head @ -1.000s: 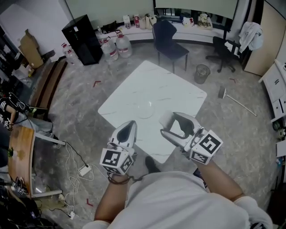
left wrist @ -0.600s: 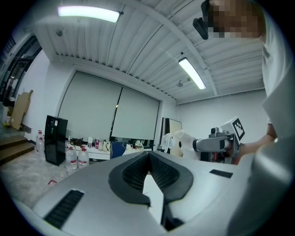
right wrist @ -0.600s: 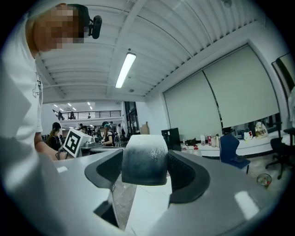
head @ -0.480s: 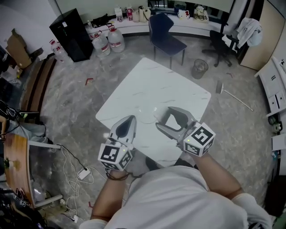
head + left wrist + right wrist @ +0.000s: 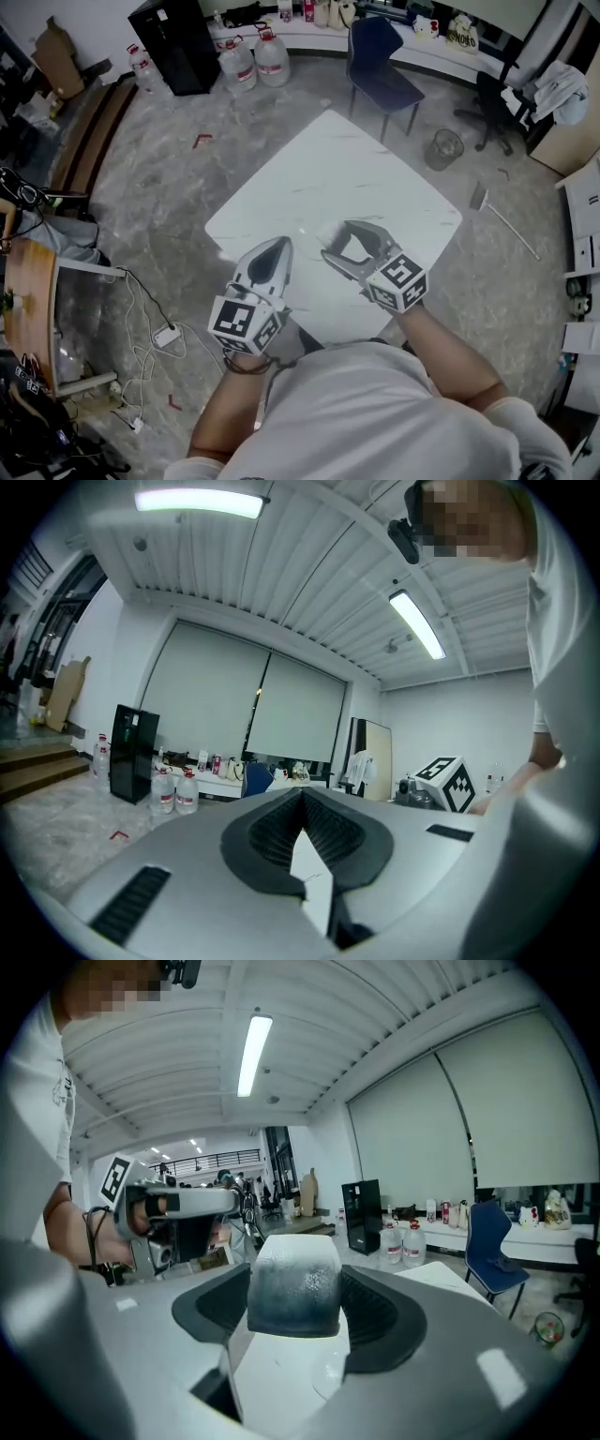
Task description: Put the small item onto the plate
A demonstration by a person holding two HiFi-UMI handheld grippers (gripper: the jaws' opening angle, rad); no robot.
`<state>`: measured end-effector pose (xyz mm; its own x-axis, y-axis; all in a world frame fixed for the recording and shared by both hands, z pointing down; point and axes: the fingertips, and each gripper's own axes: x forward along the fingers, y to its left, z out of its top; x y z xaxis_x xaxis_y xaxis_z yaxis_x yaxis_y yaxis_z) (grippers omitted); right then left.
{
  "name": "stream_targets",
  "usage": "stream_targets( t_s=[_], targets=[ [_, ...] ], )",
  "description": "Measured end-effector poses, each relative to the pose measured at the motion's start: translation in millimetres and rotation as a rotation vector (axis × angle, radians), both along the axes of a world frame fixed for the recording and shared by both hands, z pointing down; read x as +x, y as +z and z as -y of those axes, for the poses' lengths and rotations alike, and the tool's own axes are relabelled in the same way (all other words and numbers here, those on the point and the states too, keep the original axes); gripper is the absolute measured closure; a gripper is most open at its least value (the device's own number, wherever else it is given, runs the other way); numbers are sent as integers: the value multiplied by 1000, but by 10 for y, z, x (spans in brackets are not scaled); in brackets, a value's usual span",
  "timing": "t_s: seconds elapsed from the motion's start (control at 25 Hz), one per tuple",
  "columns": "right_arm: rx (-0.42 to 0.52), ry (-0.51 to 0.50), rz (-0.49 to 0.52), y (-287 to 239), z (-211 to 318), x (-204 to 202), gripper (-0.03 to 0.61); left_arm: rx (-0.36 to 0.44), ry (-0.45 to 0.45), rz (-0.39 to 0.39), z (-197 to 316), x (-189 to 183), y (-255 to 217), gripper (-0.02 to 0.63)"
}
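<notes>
My right gripper (image 5: 332, 244) hovers over the near half of the white marble table (image 5: 356, 169), shut on the small item (image 5: 296, 1283), a frosted grey-white block with a rounded top. In the right gripper view a faint round rim, the clear plate (image 5: 330, 1379), shows on the table just below the jaws. In the head view I cannot make the plate out. My left gripper (image 5: 278, 247) hangs beside the right one at the table's near left edge. Its jaws meet at the tips (image 5: 301, 799) with nothing between them.
A blue chair (image 5: 380, 70) stands at the table's far side, with a bin (image 5: 448, 148) and a broom (image 5: 506, 217) to the right. Water jugs (image 5: 255, 58) and a black cabinet (image 5: 176, 42) are far left. Cables and a power strip (image 5: 164, 336) lie on the floor near left.
The right gripper has drifted slightly left and forward over the table with the small item in it. The left gripper has hardly moved. The head view has shifted.
</notes>
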<state>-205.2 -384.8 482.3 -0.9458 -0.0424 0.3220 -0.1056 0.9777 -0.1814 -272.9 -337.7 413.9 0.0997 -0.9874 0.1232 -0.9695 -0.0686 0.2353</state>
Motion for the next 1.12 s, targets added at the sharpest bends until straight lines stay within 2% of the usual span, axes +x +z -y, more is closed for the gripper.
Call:
stream_targets(
  t_s=[0.2,0.44,0.64,0.84,1.12],
  targets=[
    [-17,-76,-71,482,223,-171,285,-34,-59,-12,215,-130,195,607],
    [-69,-119,-157,1128,532,-283,285,-79,-93,14,514,-195,445,607],
    [-90,-147,-246,1757,669,-377,285,-113,-122,-11,614,-286,695,607],
    [-66,-187,-315,2302,659,-621,285,-148,-155,-37,640,-528,950,607],
    [-47,-234,-485,3049,619,-654,285,-168,-197,-101,547,-731,1267,607]
  ],
)
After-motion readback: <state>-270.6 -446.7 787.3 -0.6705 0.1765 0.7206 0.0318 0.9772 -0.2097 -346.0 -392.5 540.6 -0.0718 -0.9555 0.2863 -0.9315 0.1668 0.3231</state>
